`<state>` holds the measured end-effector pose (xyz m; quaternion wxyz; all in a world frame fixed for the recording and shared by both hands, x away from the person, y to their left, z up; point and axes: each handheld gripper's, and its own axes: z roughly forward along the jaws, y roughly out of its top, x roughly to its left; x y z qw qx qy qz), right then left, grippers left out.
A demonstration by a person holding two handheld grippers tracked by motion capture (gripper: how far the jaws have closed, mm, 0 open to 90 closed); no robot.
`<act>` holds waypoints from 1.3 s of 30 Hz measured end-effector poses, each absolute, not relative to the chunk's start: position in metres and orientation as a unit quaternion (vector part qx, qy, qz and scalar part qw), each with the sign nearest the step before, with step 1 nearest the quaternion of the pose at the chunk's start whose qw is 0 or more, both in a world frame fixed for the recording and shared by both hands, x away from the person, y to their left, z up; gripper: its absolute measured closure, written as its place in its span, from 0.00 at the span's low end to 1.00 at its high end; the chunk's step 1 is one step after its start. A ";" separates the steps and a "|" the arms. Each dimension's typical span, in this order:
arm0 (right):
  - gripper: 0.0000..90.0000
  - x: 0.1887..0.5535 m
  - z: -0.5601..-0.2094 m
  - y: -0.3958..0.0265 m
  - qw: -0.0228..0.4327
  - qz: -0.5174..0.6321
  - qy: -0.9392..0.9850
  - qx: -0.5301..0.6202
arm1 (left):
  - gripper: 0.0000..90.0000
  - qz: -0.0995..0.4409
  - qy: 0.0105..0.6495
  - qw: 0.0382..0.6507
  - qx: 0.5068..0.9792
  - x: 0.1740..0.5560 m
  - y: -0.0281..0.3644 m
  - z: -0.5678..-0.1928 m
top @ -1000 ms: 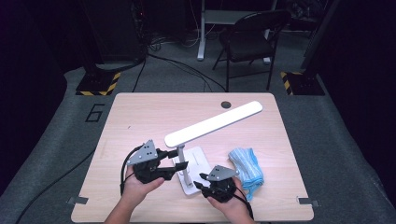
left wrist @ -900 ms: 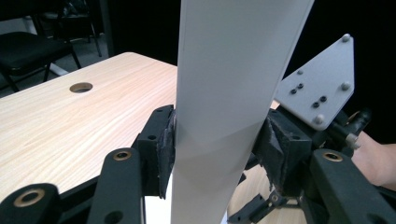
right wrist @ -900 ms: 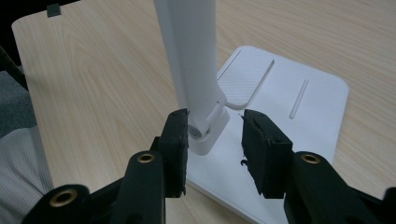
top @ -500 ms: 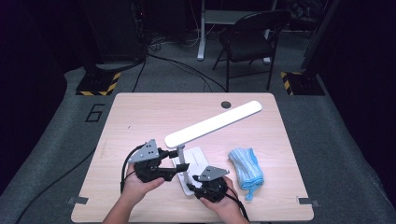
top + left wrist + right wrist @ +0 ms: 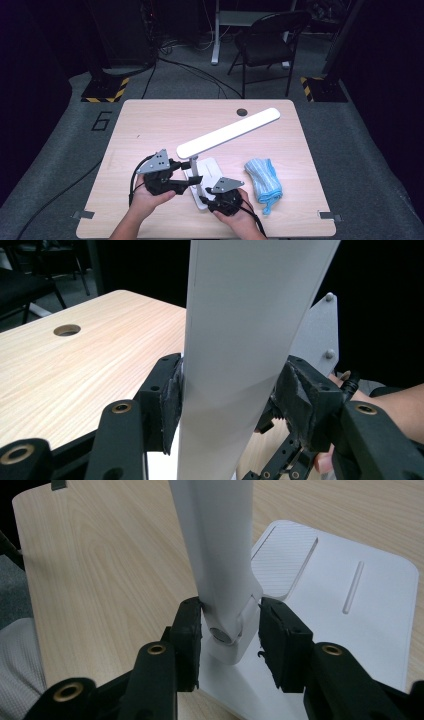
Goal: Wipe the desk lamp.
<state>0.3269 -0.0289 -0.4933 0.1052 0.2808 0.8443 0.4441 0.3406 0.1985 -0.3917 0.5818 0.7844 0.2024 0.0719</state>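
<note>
A white desk lamp stands on the table: flat base [image 5: 215, 167], upright arm [image 5: 194, 172] and long light bar [image 5: 227, 132]. My left gripper [image 5: 192, 174] comes in from the left and is shut on the upright arm [image 5: 250, 315], both pads [image 5: 172, 395] against its sides; its jaws have just been opening with the arm between them. My right gripper [image 5: 207, 199] is low at the lamp's foot. Its jaws have just closed a little and its pads [image 5: 192, 630] press the hinge [image 5: 227, 630] where the arm meets the base [image 5: 360, 610].
A folded blue cloth [image 5: 263, 180] lies to the right of the lamp base. A round cable hole [image 5: 242, 112] sits near the table's far edge. A folding chair [image 5: 267, 37] stands on the floor beyond the table.
My right gripper has shifted slightly left, closer to the lamp's foot. The left gripper and the lamp stay where they were.
</note>
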 end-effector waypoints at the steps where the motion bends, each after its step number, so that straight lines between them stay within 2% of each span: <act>1: 0.68 0.328 -0.493 -0.029 0.108 0.443 0.846 0.277 | 0.50 0.067 0.204 0.582 0.784 0.341 0.198 -0.392; 14: 0.69 0.331 -0.497 -0.020 0.108 0.450 0.840 0.284 | 0.50 0.066 0.198 0.580 0.788 0.345 0.192 -0.393; 30: 0.68 0.334 -0.495 -0.033 0.116 0.442 0.846 0.274 | 0.53 0.066 0.188 0.576 0.793 0.338 0.193 -0.392; 36: 0.68 0.337 -0.496 -0.046 0.104 0.445 0.838 0.297 | 0.60 0.066 0.187 0.574 0.794 0.336 0.190 -0.393; 39: 0.68 0.340 -0.495 -0.053 0.110 0.446 0.834 0.305 | 0.69 0.068 0.193 0.573 0.794 0.338 0.189 -0.393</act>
